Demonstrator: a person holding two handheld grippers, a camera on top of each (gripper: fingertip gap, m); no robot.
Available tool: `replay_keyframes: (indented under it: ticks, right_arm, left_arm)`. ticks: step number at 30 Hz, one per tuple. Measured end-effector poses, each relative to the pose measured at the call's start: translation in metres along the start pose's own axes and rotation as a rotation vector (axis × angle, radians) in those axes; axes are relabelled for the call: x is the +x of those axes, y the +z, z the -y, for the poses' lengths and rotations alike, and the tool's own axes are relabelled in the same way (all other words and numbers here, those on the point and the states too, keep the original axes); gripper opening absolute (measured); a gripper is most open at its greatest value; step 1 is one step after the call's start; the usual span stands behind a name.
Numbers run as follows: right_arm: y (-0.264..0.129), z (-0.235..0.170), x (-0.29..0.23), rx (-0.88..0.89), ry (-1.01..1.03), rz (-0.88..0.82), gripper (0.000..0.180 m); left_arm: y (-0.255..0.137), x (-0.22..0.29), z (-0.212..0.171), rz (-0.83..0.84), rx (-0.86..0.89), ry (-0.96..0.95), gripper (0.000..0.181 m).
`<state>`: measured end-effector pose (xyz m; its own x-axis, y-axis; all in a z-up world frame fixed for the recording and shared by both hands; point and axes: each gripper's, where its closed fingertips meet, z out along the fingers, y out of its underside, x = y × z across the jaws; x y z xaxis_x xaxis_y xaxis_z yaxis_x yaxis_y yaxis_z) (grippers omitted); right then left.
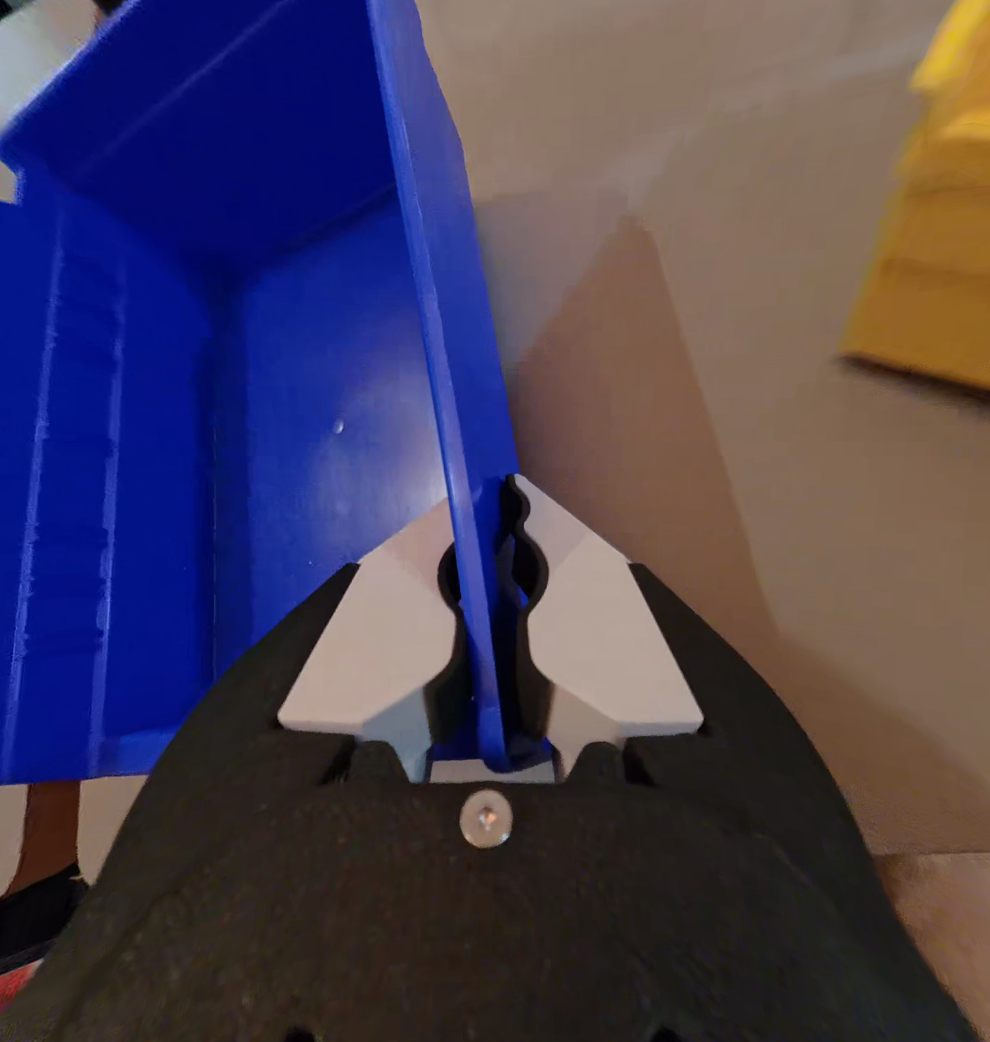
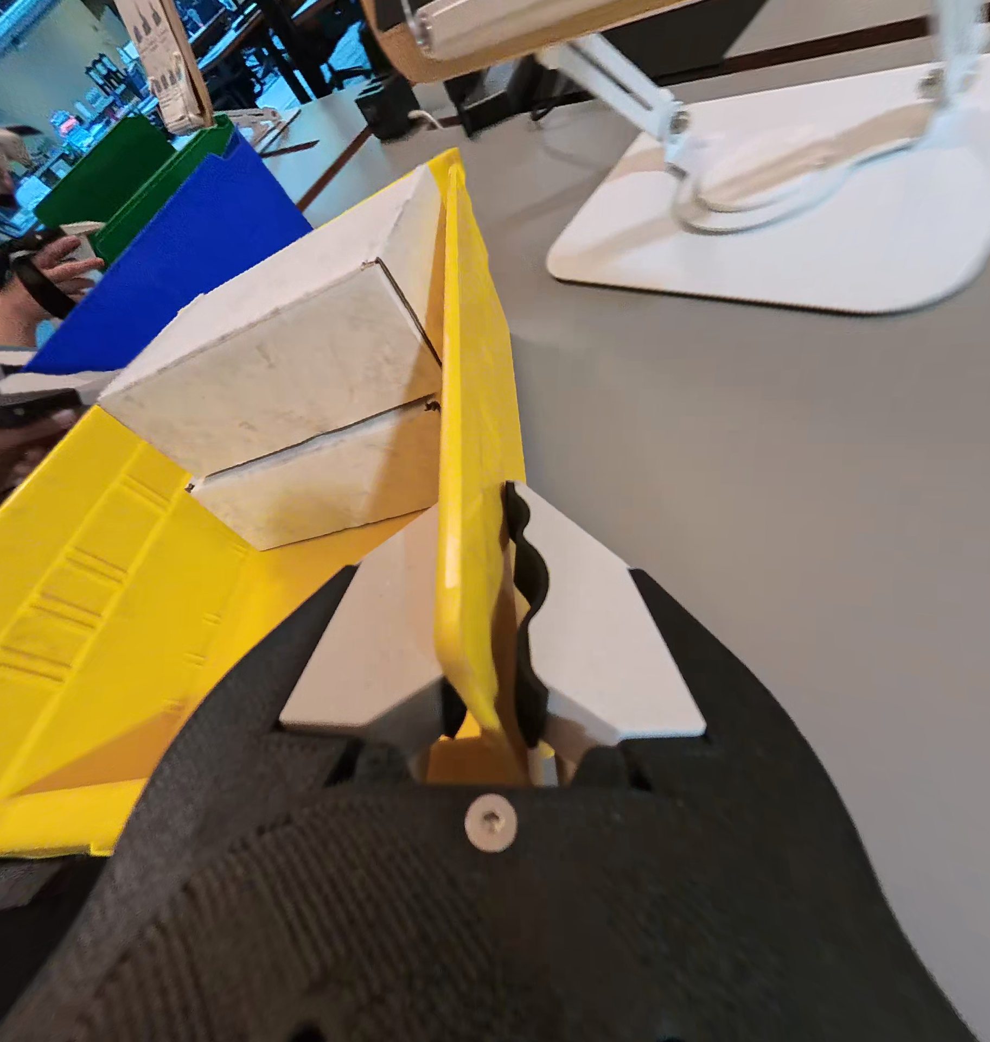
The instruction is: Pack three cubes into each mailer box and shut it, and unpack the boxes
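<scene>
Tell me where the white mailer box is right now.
In the right wrist view, the white mailer box lies inside the yellow bin, against the wall that the right gripper clamps.

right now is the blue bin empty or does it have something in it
Empty, as far as shows: the blue bin, clamped at its wall by the left gripper, shows only bare floor and walls. Its near corner is out of view.
</scene>
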<state>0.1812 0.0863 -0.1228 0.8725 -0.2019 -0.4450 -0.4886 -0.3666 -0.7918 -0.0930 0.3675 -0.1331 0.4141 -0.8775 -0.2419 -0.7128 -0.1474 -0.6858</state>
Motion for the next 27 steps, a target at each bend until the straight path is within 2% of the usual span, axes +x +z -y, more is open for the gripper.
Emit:
replay_keyframes:
  ticks: [3, 7, 10, 15, 17, 19, 21, 25, 27]
  right_arm:
    - [0.049, 0.008, -0.027, 0.003, 0.000, 0.028, 0.006]
    - [0.115, 0.015, -0.068, 0.033, -0.016, 0.020, 0.007]
    - [0.161, 0.014, -0.103, 0.067, -0.066, -0.037, 0.004]
    - [0.231, -0.001, -0.166, 0.101, -0.020, -0.122, 0.009]
    - [0.253, -0.010, -0.197, 0.086, 0.040, -0.137, 0.021]
    - [0.269, -0.015, -0.238, 0.093, 0.055, -0.072, 0.050]
    - [0.282, -0.020, -0.269, 0.069, 0.042, -0.039, 0.070]
    - [0.299, -0.035, -0.314, -0.010, 0.007, 0.041, 0.081]
    - [0.299, -0.044, -0.333, -0.068, -0.058, 0.125, 0.093]
  left_arm:
    - [-0.020, -0.019, 0.008, 0.004, 0.047, -0.057, 0.001]
    - [-0.050, -0.055, 0.017, 0.101, 0.110, -0.080, 0.001]
    - [-0.076, -0.080, 0.019, 0.180, 0.140, -0.085, 0.001]
    - [-0.112, -0.108, 0.017, 0.268, 0.178, -0.108, 0.001]
    - [-0.122, -0.115, 0.014, 0.281, 0.190, -0.126, 0.001]
    - [-0.129, -0.120, 0.009, 0.287, 0.192, -0.142, 0.001]
    - [-0.134, -0.124, 0.003, 0.289, 0.189, -0.156, 0.001]
    - [-0.145, -0.127, -0.006, 0.302, 0.190, -0.167, 0.001]
    - [-0.151, -0.126, -0.007, 0.311, 0.199, -0.162, 0.001]
